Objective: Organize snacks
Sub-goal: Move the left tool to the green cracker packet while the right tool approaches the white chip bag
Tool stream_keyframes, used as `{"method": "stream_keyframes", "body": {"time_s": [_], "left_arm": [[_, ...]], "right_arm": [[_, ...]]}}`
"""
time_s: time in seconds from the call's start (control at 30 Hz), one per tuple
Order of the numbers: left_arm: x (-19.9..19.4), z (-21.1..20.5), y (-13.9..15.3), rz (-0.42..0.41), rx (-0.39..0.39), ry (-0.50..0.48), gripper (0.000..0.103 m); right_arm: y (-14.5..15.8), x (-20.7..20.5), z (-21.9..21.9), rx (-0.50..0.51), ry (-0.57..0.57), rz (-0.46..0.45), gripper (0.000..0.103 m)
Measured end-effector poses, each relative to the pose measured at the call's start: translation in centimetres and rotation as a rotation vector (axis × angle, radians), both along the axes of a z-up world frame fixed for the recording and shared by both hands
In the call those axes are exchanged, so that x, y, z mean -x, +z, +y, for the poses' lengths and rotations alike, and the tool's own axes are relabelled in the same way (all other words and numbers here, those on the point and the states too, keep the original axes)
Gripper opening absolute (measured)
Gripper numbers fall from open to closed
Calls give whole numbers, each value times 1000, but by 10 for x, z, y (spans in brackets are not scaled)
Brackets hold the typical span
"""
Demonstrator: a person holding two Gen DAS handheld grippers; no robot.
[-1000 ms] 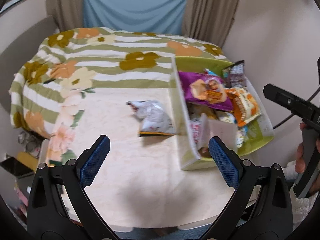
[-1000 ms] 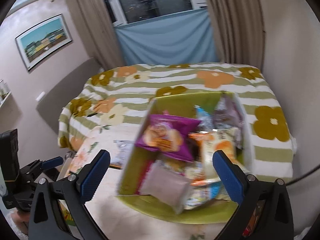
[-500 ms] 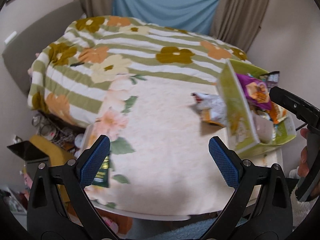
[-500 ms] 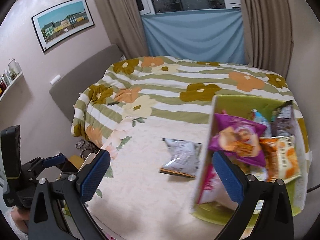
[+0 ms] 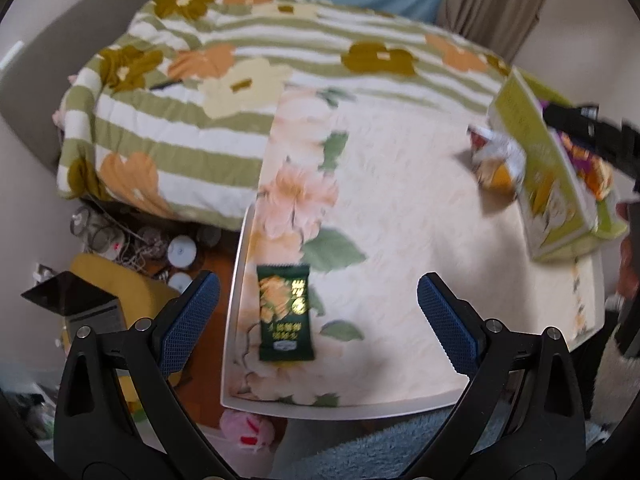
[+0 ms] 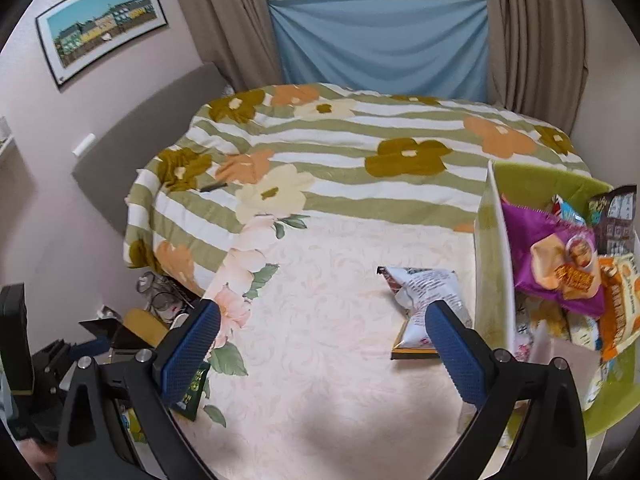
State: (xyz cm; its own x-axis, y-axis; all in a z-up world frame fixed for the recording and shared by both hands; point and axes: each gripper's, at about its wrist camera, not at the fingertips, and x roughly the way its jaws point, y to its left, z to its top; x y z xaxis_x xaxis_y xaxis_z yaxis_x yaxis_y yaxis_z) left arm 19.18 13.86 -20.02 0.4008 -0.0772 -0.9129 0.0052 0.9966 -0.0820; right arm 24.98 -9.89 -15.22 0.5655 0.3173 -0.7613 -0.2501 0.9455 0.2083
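Behind the bench point(image 6: 340, 320), a bed point(image 6: 360, 148) under a green-striped quilt with orange, brown and cream flowers; behind that, a blue cloth point(image 6: 380, 40) between beige curtains. On the wall off the bench's left side, a framed picture point(image 6: 100, 28) of coloured houses.

Bench covered in a cream cloth with peach flowers along its left edge. At the bench's right edge, a lime green box point(image 6: 520, 184) with white walls, packed with snack bags: a purple bag point(image 6: 556, 256) on top, an orange bag point(image 6: 616, 312) at its right, a dark brown bag point(image 6: 612, 216) at the box's far corner.

Just left of the box, on the bench, a crumpled white snack bag point(image 6: 424, 300), close to the box wall. At the bench's near left edge, lying flat, a dark green snack packet point(image 5: 285, 312) with gold print, well apart from the box.

Left gripper point(image 5: 316, 316) above the bench's near left corner, jaws wide apart, holding nothing, dark green packet between them in view. Right gripper point(image 6: 320, 348) over the bench's near edge, jaws likewise spread and empty.
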Motion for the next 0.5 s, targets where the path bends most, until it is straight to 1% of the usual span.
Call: {"method": "stream_keyframes", "body": {"time_s": [0.07, 0.17, 0.27, 0.37, 0.43, 0.5], "left_arm": [[0, 2, -14, 32, 6, -8, 98], [1, 4, -38, 88, 15, -8, 91], [1, 6, -60, 127, 10, 7, 87], [-1, 9, -76, 148, 4, 38, 81], [-3, 11, -85, 167, -1, 65, 81], [-4, 10, -93, 181, -7, 81, 81]], "right_arm": [[-10, -4, 6, 17, -19, 19, 102], [-26, -9, 12, 73, -33, 46, 102], [-43, -16, 19, 169, -29, 64, 102], [-62, -27, 22, 258, -19, 69, 102], [-75, -35, 22, 327, -17, 61, 102], [-87, -45, 23, 417, -20, 47, 102]]}}
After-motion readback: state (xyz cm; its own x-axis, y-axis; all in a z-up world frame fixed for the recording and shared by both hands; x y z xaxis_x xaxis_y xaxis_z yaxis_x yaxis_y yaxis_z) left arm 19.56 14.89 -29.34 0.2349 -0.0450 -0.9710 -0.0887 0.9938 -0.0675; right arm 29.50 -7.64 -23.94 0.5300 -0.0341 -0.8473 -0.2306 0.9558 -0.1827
